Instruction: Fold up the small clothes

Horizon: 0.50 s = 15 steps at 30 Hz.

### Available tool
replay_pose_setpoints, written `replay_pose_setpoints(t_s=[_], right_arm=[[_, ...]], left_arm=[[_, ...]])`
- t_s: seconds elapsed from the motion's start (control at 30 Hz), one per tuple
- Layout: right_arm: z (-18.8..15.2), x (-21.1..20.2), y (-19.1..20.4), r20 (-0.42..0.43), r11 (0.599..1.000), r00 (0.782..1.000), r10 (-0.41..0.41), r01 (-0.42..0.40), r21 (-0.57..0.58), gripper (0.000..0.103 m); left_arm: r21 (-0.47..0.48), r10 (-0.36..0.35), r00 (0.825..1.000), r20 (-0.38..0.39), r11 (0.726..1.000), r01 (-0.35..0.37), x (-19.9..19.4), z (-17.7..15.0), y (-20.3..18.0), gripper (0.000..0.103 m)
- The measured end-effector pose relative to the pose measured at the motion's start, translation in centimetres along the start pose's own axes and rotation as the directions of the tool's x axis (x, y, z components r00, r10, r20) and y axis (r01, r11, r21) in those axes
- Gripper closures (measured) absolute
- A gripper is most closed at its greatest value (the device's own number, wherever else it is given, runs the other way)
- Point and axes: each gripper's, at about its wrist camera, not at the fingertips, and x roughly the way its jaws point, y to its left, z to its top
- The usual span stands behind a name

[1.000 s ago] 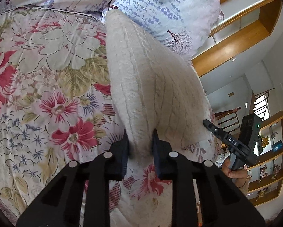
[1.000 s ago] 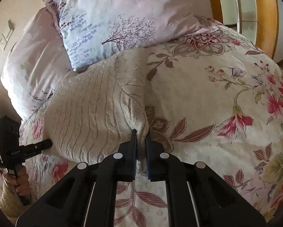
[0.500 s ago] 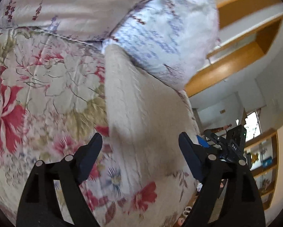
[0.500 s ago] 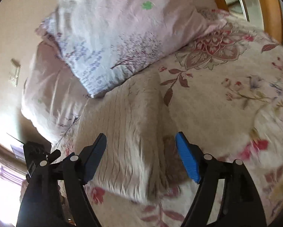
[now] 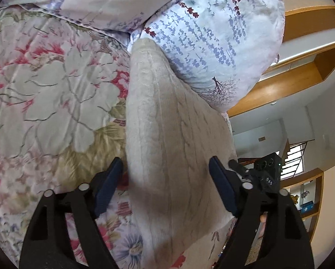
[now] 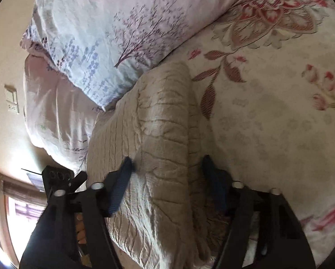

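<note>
Now I am holding both my left tongs (image 5: 165, 174) and right tongs (image 6: 167, 170) wide apart, having just released the cream cable-knit sweater (image 5: 167, 134) (folded, I judge), which is lying on the floral bed quilt (image 5: 50, 94) against the pillows.

Both wrist views look closely down; sharing the knit garment (image 5: 167, 148).

We see a cream cable-knit sweater (image 5: 167, 148) on a quilt (image 5: 50, 103) printed with red, pink and pale green flowers, a pale pillow (image 5: 212, 35) patterned with lilac-blue sprigs and a dark purple tree, and black grippers with dark blue pads (image 5: 109, 183).
</note>
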Motion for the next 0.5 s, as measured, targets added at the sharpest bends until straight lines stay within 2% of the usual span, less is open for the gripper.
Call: replay_pose_setpoints(t_s=[0.03, 0.1, 0.2, 0.27, 0.4, 0.5], right_arm=[[0.0, 0.2, 0.1, 0.000, 1.000, 1.000, 0.004, -0.004, -0.003, 0.048], [-0.1, 0.4, 0.0, -0.003, 1.000, 1.000, 0.015, -0.015, -0.008, 0.063], [-0.5, 0.3, -0.2, -0.005, 0.998, 0.998, 0.062, -0.061, 0.020, 0.070], [-0.7, 0.0, 0.3, 0.012, 0.998, 0.998, 0.068, -0.068, 0.010, 0.072], [-1.2, -0.7, 3.3, 0.047, 0.994, 0.994, 0.101, -0.099, -0.055, 0.074], [-1.7, -0.2, 6.4, 0.043, 0.986, 0.996, 0.081, -0.074, -0.146, 0.075]], left_arm=[[-0.001, 0.001, 1.000, -0.003, 1.000, -0.001, 0.4, 0.1, -0.1, 0.034], [0.004, 0.015, 1.000, 0.007, 1.000, -0.015, 0.8, 0.2, -0.3, 0.036], [-0.002, 0.020, 1.000, 0.014, 1.000, -0.020, 1.3, 0.3, -0.2, 0.047], [-0.008, 0.009, 1.000, 0.029, 1.000, -0.008, 0.9, 0.2, 0.0, 0.061], [0.027, -0.027, 0.999, 0.036, 0.999, 0.026, -1.3, -0.1, -0.6, 0.066], [0.088, -0.002, 0.997, 0.077, 0.996, -0.004, -4.5, -0.5, -1.4, 0.066]])
